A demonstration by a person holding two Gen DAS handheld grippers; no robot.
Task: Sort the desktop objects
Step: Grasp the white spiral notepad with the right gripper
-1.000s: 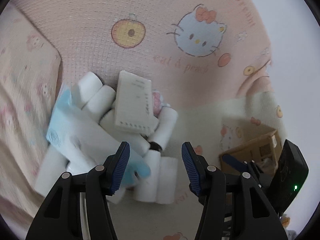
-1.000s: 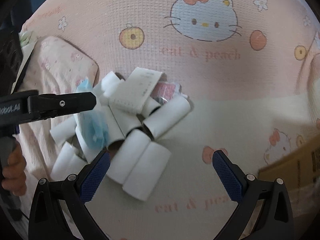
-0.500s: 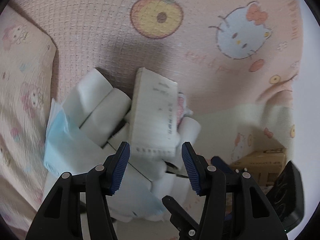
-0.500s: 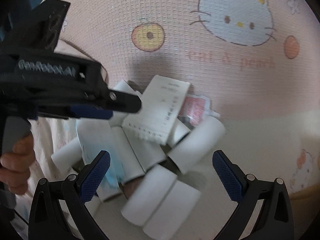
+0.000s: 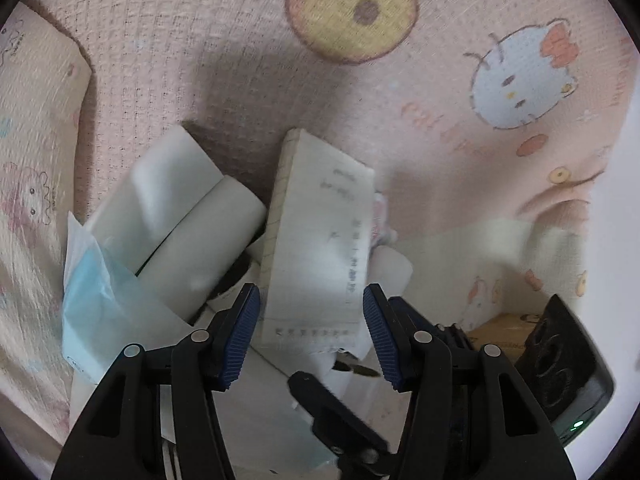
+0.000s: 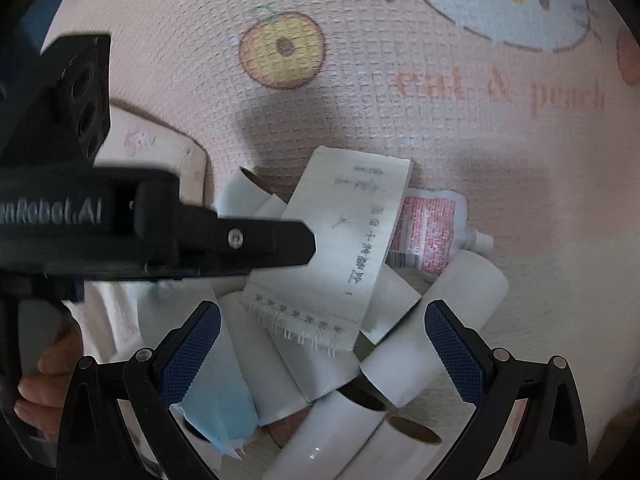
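Your left gripper [image 5: 311, 322] gapes around the spiral notepad [image 5: 320, 248] atop white tubes [image 6: 436, 320]; right gripper [image 6: 328, 344] hovers wide apart.

The left gripper [image 5: 311, 320] reaches forward with jaws parted; its black body crosses the right wrist view, held by a hand [image 6: 38, 380]. The right gripper [image 6: 322, 344] hangs with jaws spread wide

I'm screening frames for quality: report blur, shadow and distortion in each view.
Left wrist: notepad text smeared by motion blur, dark shadow on the mat behind the rolls. Right wrist: notepad text sharper, mat edges blurred, fisheye bending throughout.
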